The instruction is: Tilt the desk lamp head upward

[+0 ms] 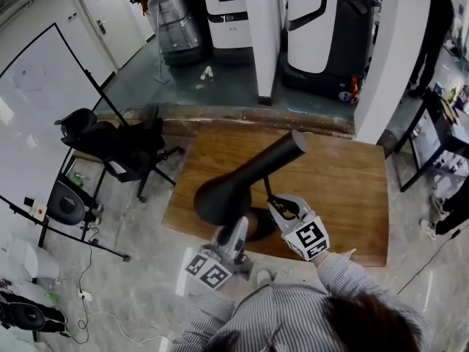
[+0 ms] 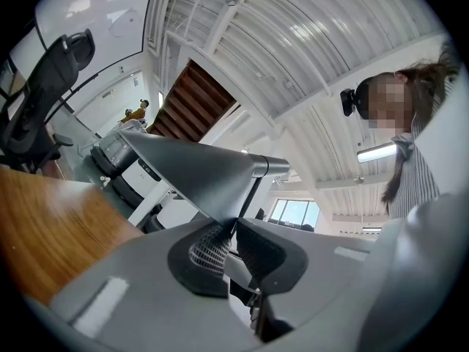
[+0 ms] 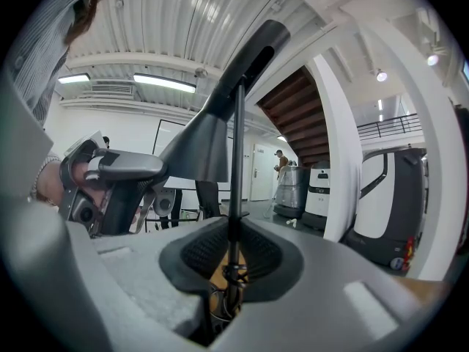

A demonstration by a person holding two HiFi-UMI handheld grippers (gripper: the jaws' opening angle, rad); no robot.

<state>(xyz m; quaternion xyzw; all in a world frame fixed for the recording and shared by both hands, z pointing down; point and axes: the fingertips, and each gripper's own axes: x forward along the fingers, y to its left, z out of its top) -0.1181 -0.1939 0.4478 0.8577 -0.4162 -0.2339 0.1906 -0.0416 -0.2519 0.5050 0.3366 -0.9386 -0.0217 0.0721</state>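
Note:
A black desk lamp stands on the wooden table [image 1: 344,189]. Its cone-shaped head [image 1: 242,178] slants up to the right, wide mouth at the lower left. My left gripper [image 1: 238,229] is shut on the rim of the lamp head [image 2: 198,171], the edge pinched between the pads [image 2: 209,244]. My right gripper [image 1: 277,210] is shut on the thin upright stem [image 3: 236,160], which runs up from between the jaws to the head [image 3: 212,134]. In the right gripper view, the left gripper [image 3: 110,182] shows at the left, under the shade's mouth. The lamp's base [image 1: 260,222] is mostly hidden by the grippers.
A black office chair [image 1: 121,149] stands left of the table, by a tilted whiteboard [image 1: 37,101]. White pillars [image 1: 264,28] and large white machines [image 1: 322,28] are beyond the far edge. A dark desk [image 1: 440,138] is at the right. Cables [image 1: 88,299] lie on the floor.

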